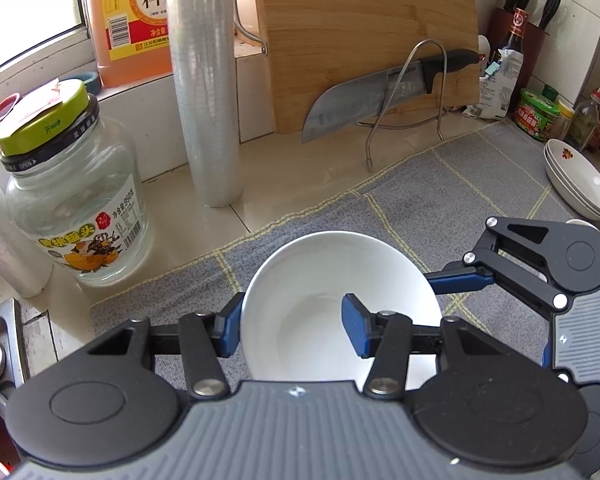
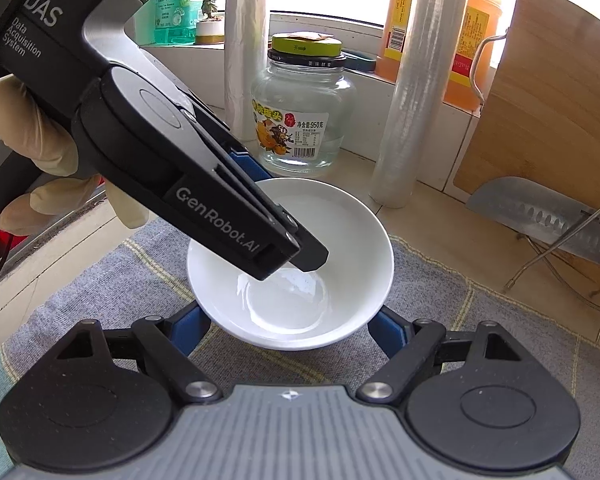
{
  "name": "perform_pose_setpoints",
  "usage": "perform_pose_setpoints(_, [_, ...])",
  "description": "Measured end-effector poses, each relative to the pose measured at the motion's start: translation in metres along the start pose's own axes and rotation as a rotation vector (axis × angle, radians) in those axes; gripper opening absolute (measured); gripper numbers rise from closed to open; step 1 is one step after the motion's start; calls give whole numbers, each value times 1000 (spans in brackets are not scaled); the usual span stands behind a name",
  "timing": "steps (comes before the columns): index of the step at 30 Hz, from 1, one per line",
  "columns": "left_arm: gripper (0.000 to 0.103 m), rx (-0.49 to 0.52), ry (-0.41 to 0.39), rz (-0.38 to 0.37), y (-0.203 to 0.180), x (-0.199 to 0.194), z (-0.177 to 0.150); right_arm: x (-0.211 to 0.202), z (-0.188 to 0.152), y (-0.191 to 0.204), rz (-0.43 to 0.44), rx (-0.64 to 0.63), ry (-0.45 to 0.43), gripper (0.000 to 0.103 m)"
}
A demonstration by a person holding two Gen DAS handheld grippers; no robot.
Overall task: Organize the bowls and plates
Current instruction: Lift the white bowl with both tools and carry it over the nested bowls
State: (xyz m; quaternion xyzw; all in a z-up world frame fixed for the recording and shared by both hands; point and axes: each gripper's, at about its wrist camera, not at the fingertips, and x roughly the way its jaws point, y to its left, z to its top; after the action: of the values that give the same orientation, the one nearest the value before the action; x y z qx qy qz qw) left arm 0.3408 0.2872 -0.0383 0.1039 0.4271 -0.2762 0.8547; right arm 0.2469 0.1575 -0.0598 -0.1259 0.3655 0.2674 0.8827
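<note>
Centre of both views: a white bowl (image 1: 324, 304) is on a grey mat (image 1: 420, 184), mouth up, nothing in it.
Left gripper (image 1: 294, 328): clamped on the bowl's rim; in its own view the left pad is outside the wall and the right pad is inside the bowl.
Left gripper, right view: it comes down from the upper left, with one dark finger reaching into the bowl.
Hand (image 2: 40, 140): gloved, at the left edge of the right view, holding the left gripper's handle.
Right gripper (image 2: 290, 326): its blue fingers are on both sides of the bowl's lower wall, under the rim; the tips are hidden, so I cannot tell if they press the bowl.
Plates (image 1: 580, 184): a stack of white plates at the right edge of the left view, on the mat, well apart from the bowl.
Jar (image 1: 76, 200): clear glass with a green lid, left of the bowl, off the mat.
Film roll (image 1: 208, 100): upright, just right of the jar.
Board (image 1: 364, 40): wooden, standing at the top centre.
Knife (image 1: 364, 100): in a wire rack, in front of the board, tip to the lower left.
</note>
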Motion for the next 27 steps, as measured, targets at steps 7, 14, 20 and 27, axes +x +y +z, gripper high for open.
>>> perform_pose_setpoints(7, [50, 9, 11, -21, -5, -13, 1, -13, 1, 1, 20, 1, 2, 88])
perform_pose_setpoints(14, [50, 17, 22, -46, -18, -28, 0, -34, 1, 2, 35, -2, 19, 88])
perform_pose_setpoints(20, [50, 25, 21, -70, -35, -39, 3, -53, -4, 1, 33, -1, 25, 88])
perform_pose_setpoints(27, [50, 52, 18, -87, -64, -46, 6, -81, -15, -5, 17, 5, 26, 88])
